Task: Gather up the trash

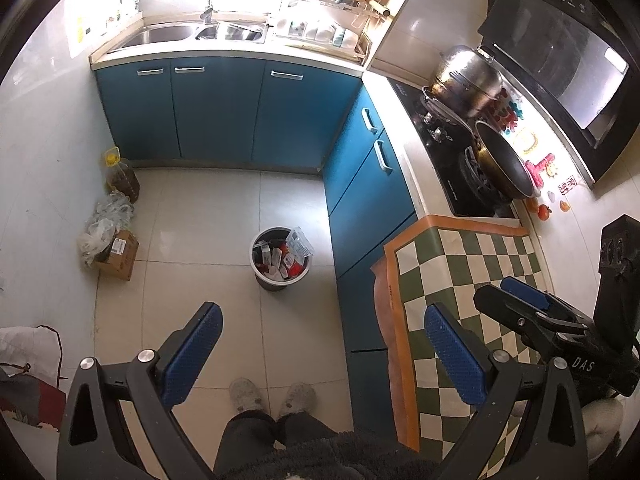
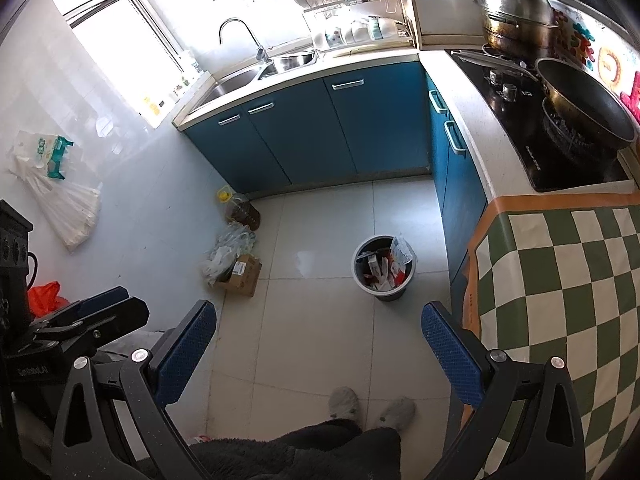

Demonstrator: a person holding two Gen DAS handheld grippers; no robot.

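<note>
A round grey trash bin stands on the tiled floor beside the blue cabinets, filled with packets and wrappers; it also shows in the right wrist view. A clear plastic packet leans on its right rim. My left gripper is open and empty, held high above the floor, near the bin. My right gripper is open and empty, also high above the floor. The right gripper shows in the left wrist view over the checkered cloth. The left gripper shows at the left of the right wrist view.
A green-and-white checkered cloth covers the counter at right. A wok and steel pot sit on the stove. A cardboard box, plastic bags and an oil jug stand by the left wall. The person's feet are below.
</note>
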